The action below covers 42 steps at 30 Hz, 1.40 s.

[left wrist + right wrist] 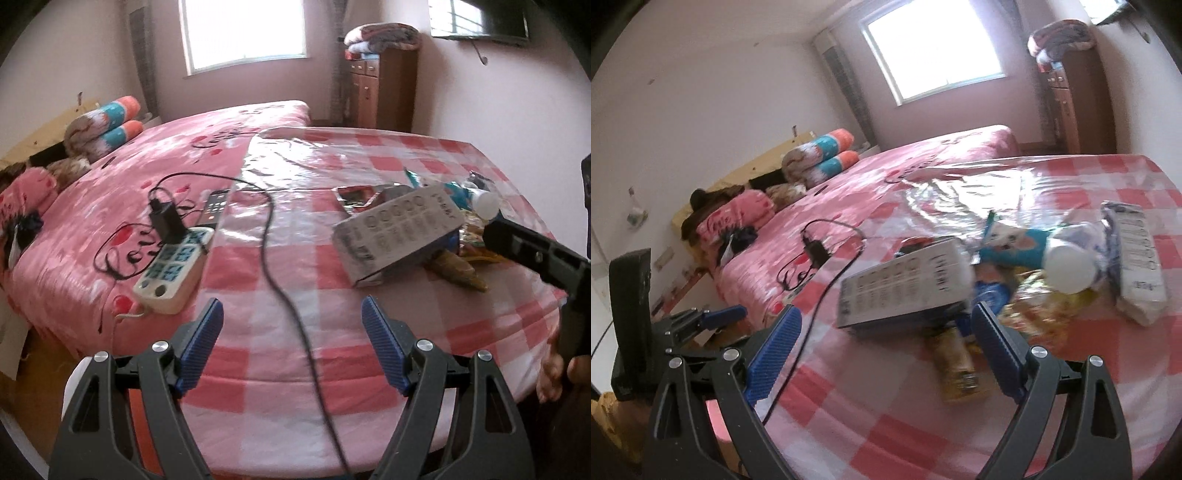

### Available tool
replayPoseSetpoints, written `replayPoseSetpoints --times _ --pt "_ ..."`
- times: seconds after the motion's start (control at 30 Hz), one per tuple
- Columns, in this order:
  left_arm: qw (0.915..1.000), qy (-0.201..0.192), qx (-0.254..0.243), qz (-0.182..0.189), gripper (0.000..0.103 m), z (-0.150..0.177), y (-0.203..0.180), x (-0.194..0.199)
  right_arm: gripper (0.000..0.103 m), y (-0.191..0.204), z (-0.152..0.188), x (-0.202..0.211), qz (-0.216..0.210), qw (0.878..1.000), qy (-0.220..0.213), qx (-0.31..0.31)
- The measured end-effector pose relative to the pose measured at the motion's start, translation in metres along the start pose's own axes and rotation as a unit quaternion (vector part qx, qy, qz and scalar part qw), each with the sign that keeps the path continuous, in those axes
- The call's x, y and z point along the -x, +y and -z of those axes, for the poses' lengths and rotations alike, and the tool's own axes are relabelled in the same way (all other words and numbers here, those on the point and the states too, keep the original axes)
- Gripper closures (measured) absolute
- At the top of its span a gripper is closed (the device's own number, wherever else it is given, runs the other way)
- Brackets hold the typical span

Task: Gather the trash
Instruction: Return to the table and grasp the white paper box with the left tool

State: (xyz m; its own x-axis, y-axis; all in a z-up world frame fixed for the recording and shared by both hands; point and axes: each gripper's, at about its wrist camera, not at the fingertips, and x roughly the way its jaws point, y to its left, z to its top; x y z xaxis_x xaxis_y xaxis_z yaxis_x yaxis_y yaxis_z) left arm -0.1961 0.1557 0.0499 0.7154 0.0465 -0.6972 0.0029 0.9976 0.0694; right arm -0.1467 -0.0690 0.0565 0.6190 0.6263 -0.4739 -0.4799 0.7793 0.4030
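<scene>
A desk (369,295) covered with a red-and-white checked plastic cloth is seen beside a bed (147,155) with a pink printed cover; the trash is gathered in a heap on the far right part of the desk. In that heap a flat grey box (395,229) with rows of printed circles is propped at a tilt on other litter; a white bottle cap (1069,271) is turned toward the right wrist camera; a blue wrapper with a cartoon face (1015,245) lies behind it; a white printed packet (1137,258) rests at the right edge of the heap; a brownish-gold wrapper (956,365) lies on the cloth in front of the box, blurred. The left gripper (293,321) is held with its jaws wide apart above the near part of the desk, nothing between the blue pads but a black cable (269,236) lying across the cloth below. The right gripper (886,328) is likewise spread wide, empty, its pads framing the near edge of the grey box and the gold wrapper without touching them. A white power strip (173,269) with a black charger (164,218) plugged in is laid at the desk's left edge, half on the bed; a dark remote (216,206) lies just beyond it. Folded bedding is stacked at the head of the bed.
</scene>
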Motion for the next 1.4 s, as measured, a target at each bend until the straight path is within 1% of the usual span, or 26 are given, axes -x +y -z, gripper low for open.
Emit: replayPoseSetpoints --times 0.17,0.27,0.37,0.43,0.53,0.63,0.7,0.77,0.83,0.9,0.97,1.07,1.13,1.27,1.4 --pt "0.9994 -0.003 -0.031 0.017 0.025 -0.012 -0.023 -0.005 0.011 -0.023 -0.003 0.010 0.015 1.000 -0.011 -0.023" --pt "0.9978 -0.007 -0.060 0.028 0.025 -0.020 -0.039 -0.009 0.011 -0.038 -0.007 0.018 0.023 0.999 -0.020 -0.040" --pt "0.9946 -0.013 -0.097 0.035 0.025 -0.026 -0.054 -0.011 0.011 -0.056 -0.010 0.027 0.032 0.997 -0.031 -0.061" --pt "0.9904 -0.021 -0.131 0.039 0.025 -0.031 -0.067 -0.013 0.011 -0.068 -0.012 0.032 0.040 0.995 -0.038 -0.077" --pt "0.9856 -0.031 -0.161 0.041 0.025 -0.037 -0.080 -0.017 0.011 -0.086 -0.014 0.041 0.060 0.992 -0.051 -0.100" --pt "0.9807 -0.020 -0.187 0.052 0.025 -0.044 -0.091 -0.029 0.011 -0.107 -0.017 0.048 0.075 0.988 -0.059 -0.123" --pt "0.9765 -0.007 -0.211 0.041 0.025 -0.048 -0.097 -0.042 0.011 -0.119 -0.019 0.052 0.078 0.986 -0.064 -0.136" --pt "0.9736 0.004 -0.225 0.040 0.025 -0.050 -0.101 -0.052 0.011 -0.128 -0.021 0.052 0.069 0.985 -0.065 -0.146" --pt "0.9707 0.014 -0.235 0.046 0.025 -0.053 -0.104 -0.062 0.011 -0.133 -0.023 0.049 0.049 0.985 -0.060 -0.151" --pt "0.9689 0.021 -0.240 0.056 0.025 -0.056 -0.104 -0.067 0.011 -0.132 -0.026 0.042 0.027 0.987 -0.048 -0.153" --pt "0.9683 0.028 -0.240 0.064 0.025 -0.060 -0.104 -0.073 0.011 -0.128 -0.027 0.034 0.023 0.988 -0.036 -0.148" --pt "0.9668 0.029 -0.242 0.077 0.025 -0.065 -0.105 -0.077 0.016 -0.120 -0.029 0.022 0.017 0.991 -0.018 -0.132" --pt "0.9673 0.038 -0.235 0.088 0.025 -0.069 -0.105 -0.082 0.016 -0.117 -0.030 0.017 0.029 0.992 -0.010 -0.120" --pt "0.9706 0.053 -0.213 0.098 0.025 -0.072 -0.104 -0.092 0.016 -0.112 -0.030 0.006 0.060 0.994 0.006 -0.095" --pt "0.9764 0.060 -0.180 0.103 0.026 -0.074 -0.103 -0.100 0.025 -0.113 -0.031 -0.003 0.088 0.993 0.021 -0.081"
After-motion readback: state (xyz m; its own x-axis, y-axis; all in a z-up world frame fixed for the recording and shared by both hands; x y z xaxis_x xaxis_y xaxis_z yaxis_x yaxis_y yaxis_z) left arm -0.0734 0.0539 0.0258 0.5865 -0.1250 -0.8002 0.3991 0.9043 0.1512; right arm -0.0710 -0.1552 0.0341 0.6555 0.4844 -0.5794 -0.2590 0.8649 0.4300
